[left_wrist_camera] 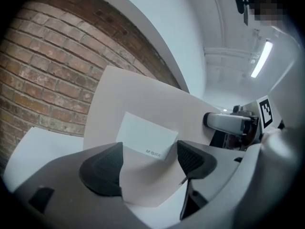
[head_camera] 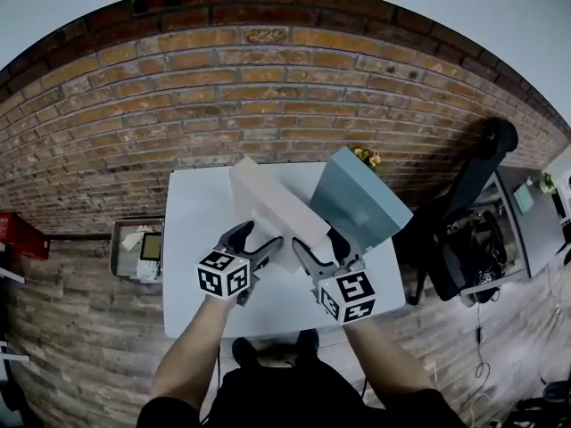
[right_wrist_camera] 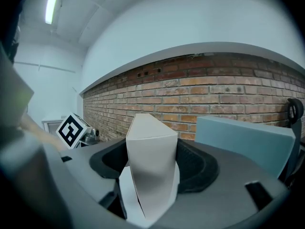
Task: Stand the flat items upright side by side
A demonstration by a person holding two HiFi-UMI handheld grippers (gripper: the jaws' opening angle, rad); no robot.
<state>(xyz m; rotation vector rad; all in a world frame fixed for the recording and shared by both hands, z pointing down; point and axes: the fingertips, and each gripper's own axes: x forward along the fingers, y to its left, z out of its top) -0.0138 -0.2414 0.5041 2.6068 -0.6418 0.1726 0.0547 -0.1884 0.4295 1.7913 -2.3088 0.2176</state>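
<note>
A table [head_camera: 192,275] stands with its far edge against a brick wall [head_camera: 223,87]. On the table's middle a box file [head_camera: 268,194] stands on edge, leaning, and runs from near the wall towards the person. Its near end sits between the jaws of the left gripper [head_camera: 260,239] and the right gripper [head_camera: 318,242], which are side by side. Just right of it, apart from it, a second box file [head_camera: 357,199] stands tilted at the table's right side. Behind that one, by the wall, are small flowers [head_camera: 367,157]. A tray [head_camera: 125,248] lies on the floor left of the table. An office chair [head_camera: 464,194] stands to the right of the table, with a desk [head_camera: 526,221] beyond it.
</note>
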